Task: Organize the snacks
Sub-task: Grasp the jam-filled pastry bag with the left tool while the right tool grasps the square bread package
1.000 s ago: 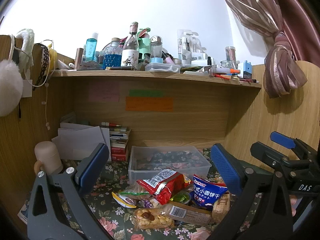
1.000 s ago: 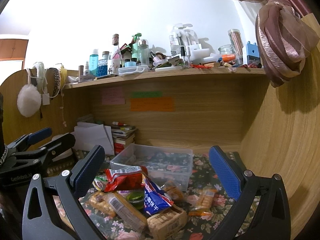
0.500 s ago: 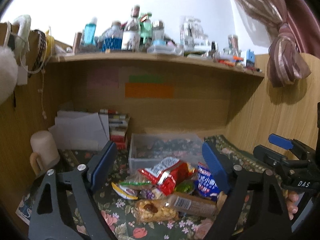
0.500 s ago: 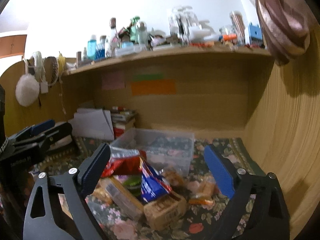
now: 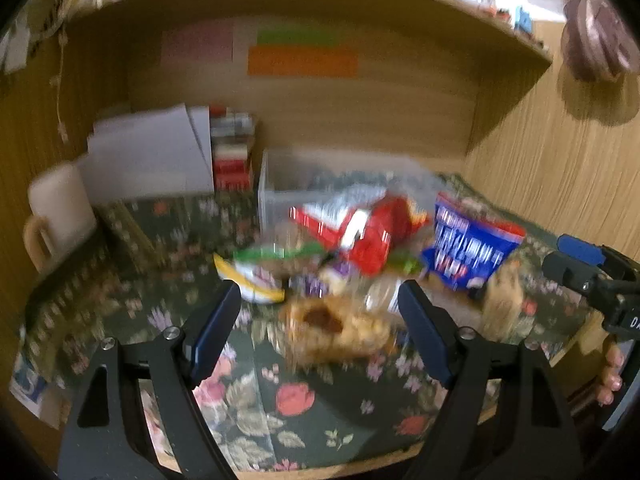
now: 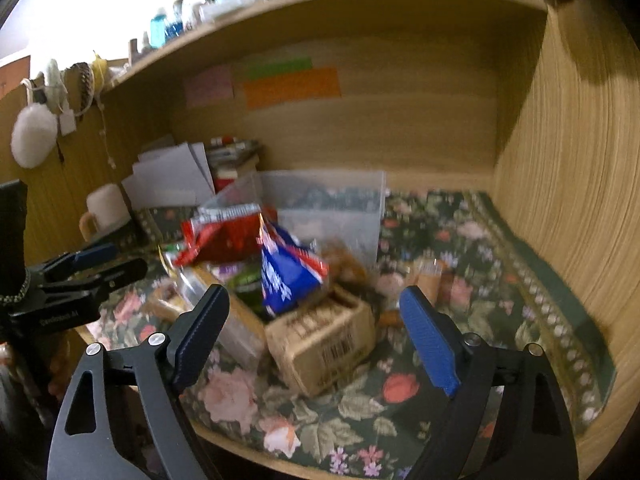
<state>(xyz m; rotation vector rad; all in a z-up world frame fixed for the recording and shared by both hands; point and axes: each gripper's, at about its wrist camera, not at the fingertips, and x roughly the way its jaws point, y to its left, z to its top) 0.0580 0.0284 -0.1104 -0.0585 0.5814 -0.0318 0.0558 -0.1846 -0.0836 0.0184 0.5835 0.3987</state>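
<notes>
A pile of snack packs lies on the floral cloth in front of a clear plastic box [image 5: 276, 184] [image 6: 340, 200]. It holds a red bag [image 5: 360, 228] [image 6: 224, 236], a blue bag [image 5: 472, 244] [image 6: 288, 272], a golden nut bar pack [image 5: 340, 328] and a tan cracker pack [image 6: 324, 344]. My left gripper [image 5: 320, 312] is open and empty, just above the nut bar pack. My right gripper [image 6: 312, 312] is open and empty, over the cracker pack. Both views are blurred.
A cream mug [image 5: 60, 208] [image 6: 104, 208] stands at the left. White papers [image 5: 152, 160] and stacked books [image 5: 232, 152] sit at the back left. A wooden wall [image 6: 568, 160] closes the right side. A small snack pack [image 6: 430, 280] lies apart to the right.
Both grippers have tilted down and moved closer to the snack pile. The cluttered top shelf has slid out of view. Jaws stay open.
</notes>
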